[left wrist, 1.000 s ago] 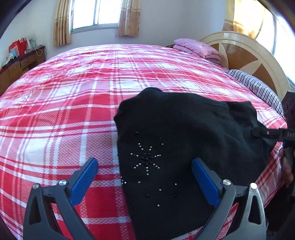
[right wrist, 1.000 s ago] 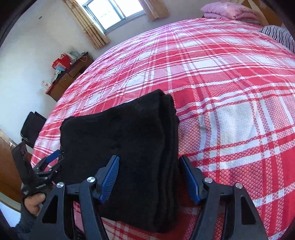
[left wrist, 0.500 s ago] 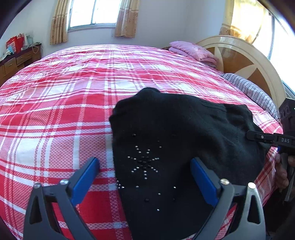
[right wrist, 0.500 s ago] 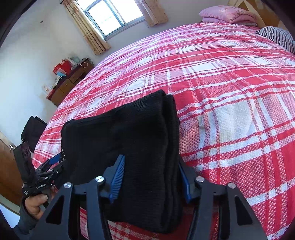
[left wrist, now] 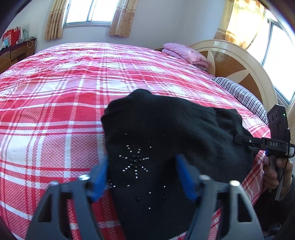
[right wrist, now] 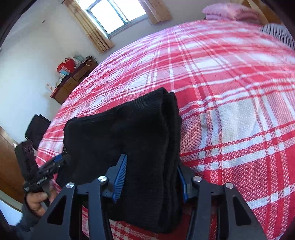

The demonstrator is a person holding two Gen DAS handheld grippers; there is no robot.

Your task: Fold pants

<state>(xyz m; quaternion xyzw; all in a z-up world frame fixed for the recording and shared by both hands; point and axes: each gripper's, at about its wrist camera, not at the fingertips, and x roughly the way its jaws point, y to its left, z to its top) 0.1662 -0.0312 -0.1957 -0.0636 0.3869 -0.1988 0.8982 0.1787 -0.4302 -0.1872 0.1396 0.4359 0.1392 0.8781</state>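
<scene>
light: bright daylight, windows point(left wrist: 88, 11) | glare: window blown out | edges: fisheye-warped, dark vignette

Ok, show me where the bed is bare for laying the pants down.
Bare bedspread runs from the pants to the window wall, and on to the pink bedding and striped pillow. Crowded: the near edge, under both grippers.

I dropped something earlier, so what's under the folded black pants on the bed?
Only the red plaid bedspread shows around the black pants. Whatever is beneath them is hidden by the fabric.
</scene>
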